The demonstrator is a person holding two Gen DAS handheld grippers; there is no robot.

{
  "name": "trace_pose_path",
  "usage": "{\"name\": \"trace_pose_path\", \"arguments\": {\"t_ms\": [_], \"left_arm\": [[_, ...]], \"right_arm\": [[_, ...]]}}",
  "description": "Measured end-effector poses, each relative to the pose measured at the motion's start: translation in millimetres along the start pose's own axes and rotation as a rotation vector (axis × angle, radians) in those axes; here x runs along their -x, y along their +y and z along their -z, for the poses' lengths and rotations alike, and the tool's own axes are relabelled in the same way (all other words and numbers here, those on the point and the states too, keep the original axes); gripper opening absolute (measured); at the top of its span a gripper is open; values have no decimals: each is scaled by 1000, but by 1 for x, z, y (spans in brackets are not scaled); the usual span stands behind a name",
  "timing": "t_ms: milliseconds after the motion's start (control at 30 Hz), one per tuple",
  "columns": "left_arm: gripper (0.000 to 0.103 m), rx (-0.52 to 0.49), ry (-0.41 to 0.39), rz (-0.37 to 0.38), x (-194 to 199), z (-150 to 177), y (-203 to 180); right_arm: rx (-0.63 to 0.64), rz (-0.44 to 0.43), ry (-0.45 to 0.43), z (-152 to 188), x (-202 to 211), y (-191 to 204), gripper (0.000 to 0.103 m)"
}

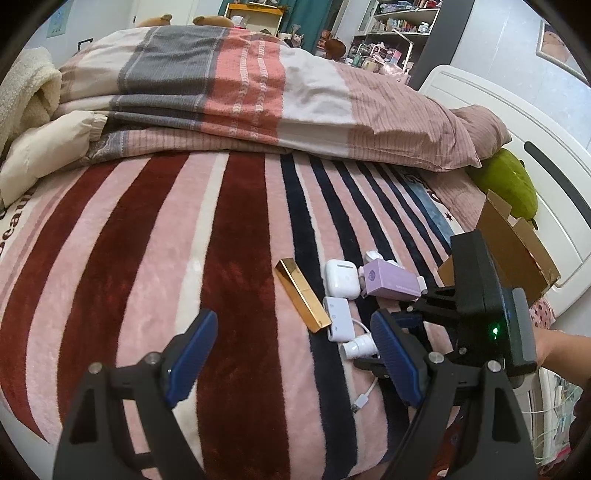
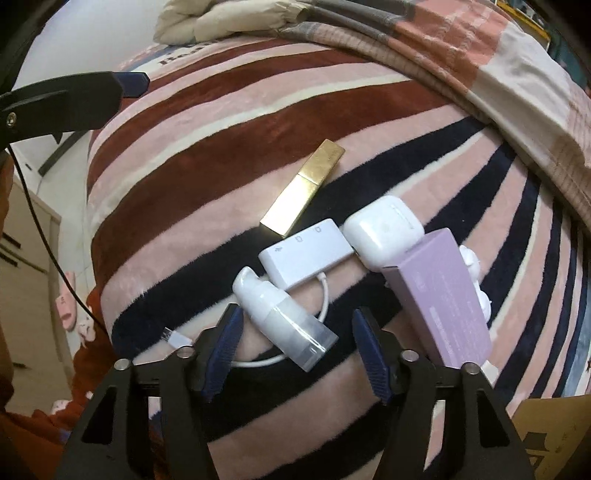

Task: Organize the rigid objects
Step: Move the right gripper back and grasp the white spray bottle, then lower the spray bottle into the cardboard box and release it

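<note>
Five small items cluster on the striped bed. Right gripper jaws spread around the pump bottle, pads not touching. Left gripper jaws spread, empty.

Home bedroom: bed, duvet.

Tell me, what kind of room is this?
Most likely a bedroom. There is a bed with a striped blanket, a folded quilt heaped at its far end, and cluttered shelves beyond it.
</note>
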State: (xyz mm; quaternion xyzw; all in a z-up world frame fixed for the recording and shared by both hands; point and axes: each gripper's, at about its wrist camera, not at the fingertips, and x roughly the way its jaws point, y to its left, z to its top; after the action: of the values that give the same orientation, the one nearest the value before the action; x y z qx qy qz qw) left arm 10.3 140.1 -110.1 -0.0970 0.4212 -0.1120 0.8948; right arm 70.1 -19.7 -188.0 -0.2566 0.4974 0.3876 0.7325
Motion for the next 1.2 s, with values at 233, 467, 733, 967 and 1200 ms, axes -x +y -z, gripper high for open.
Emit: {"name": "trace_pose_path", "arguments": {"t_ms": [233, 467, 733, 967, 1200], "left_arm": [[83, -12, 19, 82, -3, -4, -15], [82, -69, 7, 334, 1, -36, -72], [45, -234, 106, 604, -27, -86, -182], [41, -371, 261, 629, -78, -108, -284], [39, -456, 452, 545, -136, -109, -348]], "right_arm": [[9, 55, -85, 4, 35, 8, 44], [28, 143, -296, 8, 127, 13, 44], [-32, 277, -428, 47, 201, -26, 44], [-200, 360, -414, 102, 229, -95, 44], [-364, 328, -213, 134, 221, -158, 34]]}}
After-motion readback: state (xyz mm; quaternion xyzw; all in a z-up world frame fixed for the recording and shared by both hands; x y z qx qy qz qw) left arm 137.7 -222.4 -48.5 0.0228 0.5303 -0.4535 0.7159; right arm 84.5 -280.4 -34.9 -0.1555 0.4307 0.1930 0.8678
